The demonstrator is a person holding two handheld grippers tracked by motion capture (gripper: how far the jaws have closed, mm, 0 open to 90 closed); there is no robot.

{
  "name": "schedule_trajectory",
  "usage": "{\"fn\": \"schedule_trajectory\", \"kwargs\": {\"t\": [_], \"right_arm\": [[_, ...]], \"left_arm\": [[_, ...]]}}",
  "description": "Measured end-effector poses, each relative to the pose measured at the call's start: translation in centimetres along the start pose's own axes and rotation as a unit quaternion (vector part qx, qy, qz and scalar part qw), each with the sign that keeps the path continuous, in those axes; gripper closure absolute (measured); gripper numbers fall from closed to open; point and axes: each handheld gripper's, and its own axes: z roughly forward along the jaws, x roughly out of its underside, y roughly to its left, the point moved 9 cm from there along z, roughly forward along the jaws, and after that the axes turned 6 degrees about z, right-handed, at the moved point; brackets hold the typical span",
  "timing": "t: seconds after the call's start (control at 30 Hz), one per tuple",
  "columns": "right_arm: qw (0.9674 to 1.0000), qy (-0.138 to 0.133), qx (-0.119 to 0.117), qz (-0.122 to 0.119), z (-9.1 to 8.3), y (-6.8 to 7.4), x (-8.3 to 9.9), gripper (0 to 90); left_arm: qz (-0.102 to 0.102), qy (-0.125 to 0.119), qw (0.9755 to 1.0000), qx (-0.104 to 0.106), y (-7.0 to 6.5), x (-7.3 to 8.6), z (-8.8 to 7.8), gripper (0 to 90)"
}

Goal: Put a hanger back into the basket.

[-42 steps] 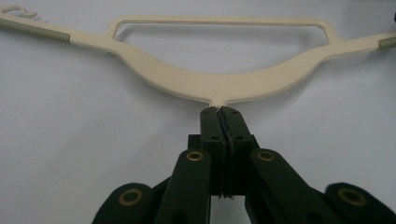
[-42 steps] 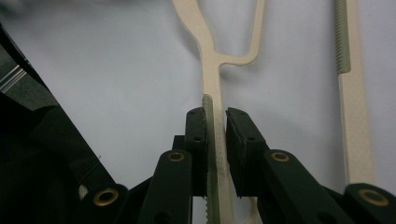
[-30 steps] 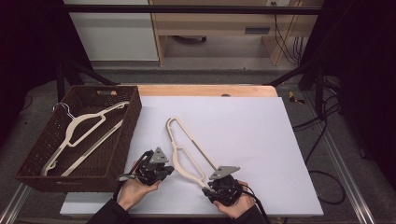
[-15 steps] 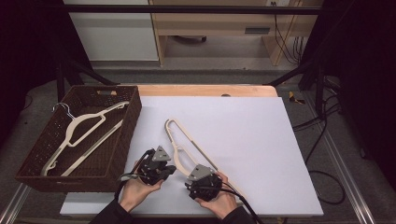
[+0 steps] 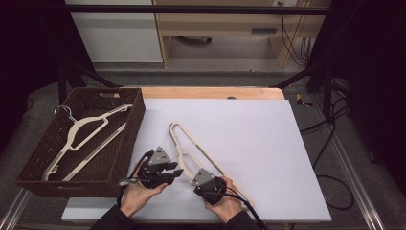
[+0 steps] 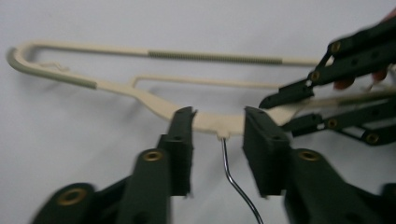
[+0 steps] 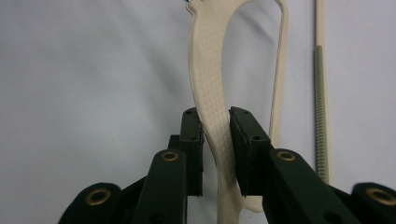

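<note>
Hanger [image 7: 212, 93] shoulder clamped in right gripper [image 7: 215, 126]; neck between parted left gripper [image 6: 217, 128] jaws.

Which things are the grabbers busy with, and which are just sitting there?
Busy with: cream hanger on the white table, right gripper shut on its arm, left gripper open around its neck.
Just sitting: brown basket, hanger in it.

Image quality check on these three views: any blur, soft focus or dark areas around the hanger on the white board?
High view: white board evenly lit, surroundings fall to near black, cream hanger sharp enough. Left gripper view: soft overall, the near jaws and the right gripper at the frame's right blurred, the hanger's wire hook readable. Right gripper view: the hanger arm's dotted texture crisp between the jaws, the jaw bases at the bottom out of focus.
</note>
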Motion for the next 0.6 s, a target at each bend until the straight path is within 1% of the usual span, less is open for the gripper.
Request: {"fn": "schedule_trajectory", "kwargs": {"t": [0.03, 0.07, 0.1, 0.13, 0.2, 0.23, 0.27, 0.3, 0.33, 0.37, 0.4, 0.43, 0.47, 0.5, 0.53, 0.57, 0.6], "right_arm": [[1.0, -0.003, 0.002, -0.002, -0.2, -0.2, -0.1, 76.7], [1.0, -0.003, 0.002, -0.002, -0.2, -0.2, -0.1, 76.7], [1.0, -0.005, 0.003, -0.003, -0.4, -0.3, -0.2, 77.1], [0.9999, -0.008, 0.006, -0.003, -0.6, -0.4, -0.3, 77.7], [0.9998, -0.016, 0.01, -0.006, -1.1, -0.9, -0.5, 78.9], [0.9996, -0.024, 0.01, -0.005, -1.7, -1.4, -0.7, 80.4], [0.9996, -0.024, 0.01, -0.005, -1.7, -1.4, -0.7, 80.4], [0.9992, -0.037, 0.01, -0.004, -2.3, -2.0, -1.0, 81.8], [0.9992, -0.037, 0.01, -0.004, -2.3, -2.0, -1.0, 81.8], [0.9991, -0.041, 0.014, 0.003, -2.6, -2.3, -1.1, 82.4], [0.9989, -0.044, 0.016, 0.002, -3.0, -2.7, -1.2, 82.9], [0.9984, -0.052, 0.02, 0.011, -3.6, -3.6, -1.3, 83.9], [0.9984, -0.052, 0.02, 0.011, -3.6, -3.6, -1.3, 83.9], [0.9975, -0.06, 0.028, 0.026, -4.2, -4.5, -1.3, 84.9], [0.9975, -0.06, 0.028, 0.026, -4.2, -4.5, -1.3, 84.9], [0.9967, -0.065, 0.033, 0.037, -4.7, -5.5, -1.2, 86.0], [0.9967, -0.065, 0.033, 0.037, -4.7, -5.5, -1.2, 86.0]], "left_arm": [[-0.003, -0.015, 0.9999, -0.003, 0.1, -0.4, -0.4, 50.3], [-0.004, -0.027, 0.9996, -0.005, 0.3, -0.8, -1.0, 50.3], [-0.01, -0.039, 0.9992, -0.006, 0.4, -1.1, -1.5, 47.1], [-0.012, -0.051, 0.9986, -0.01, 0.5, -1.5, -2.1, 43.4], [-0.013, -0.072, 0.997, -0.024, 1.1, -2.1, -3.5, 37.6], [-0.015, -0.084, 0.9959, -0.029, 1.3, -2.5, -4.3, 33.3], [-0.02, -0.097, 0.9945, -0.034, 1.6, -2.8, -5.0, 33.3], [-0.025, -0.112, 0.9927, -0.039, 1.9, -3.1, -5.8, 27.3], [-0.029, -0.124, 0.9908, -0.044, 2.2, -3.3, -6.5, 27.3], [-0.031, -0.133, 0.9894, -0.05, 2.5, -3.5, -7.1, 26.2], [-0.033, -0.139, 0.9881, -0.056, 2.9, -3.5, -7.6, 24.8], [-0.034, -0.145, 0.9871, -0.06, 3.2, -3.5, -8.1, 22.0], [-0.035, -0.149, 0.9861, -0.064, 3.5, -3.4, -8.4, 22.0], [-0.037, -0.152, 0.9854, -0.067, 3.8, -3.3, -8.6, 21.4], [-0.039, -0.151, 0.9854, -0.068, 4.1, -3.1, -8.7, 20.9], [-0.04, -0.151, 0.9853, -0.069, 4.4, -2.9, -8.7, 20.8], [-0.041, -0.149, 0.9853, -0.072, 4.6, -2.7, -8.6, 20.8]]}}
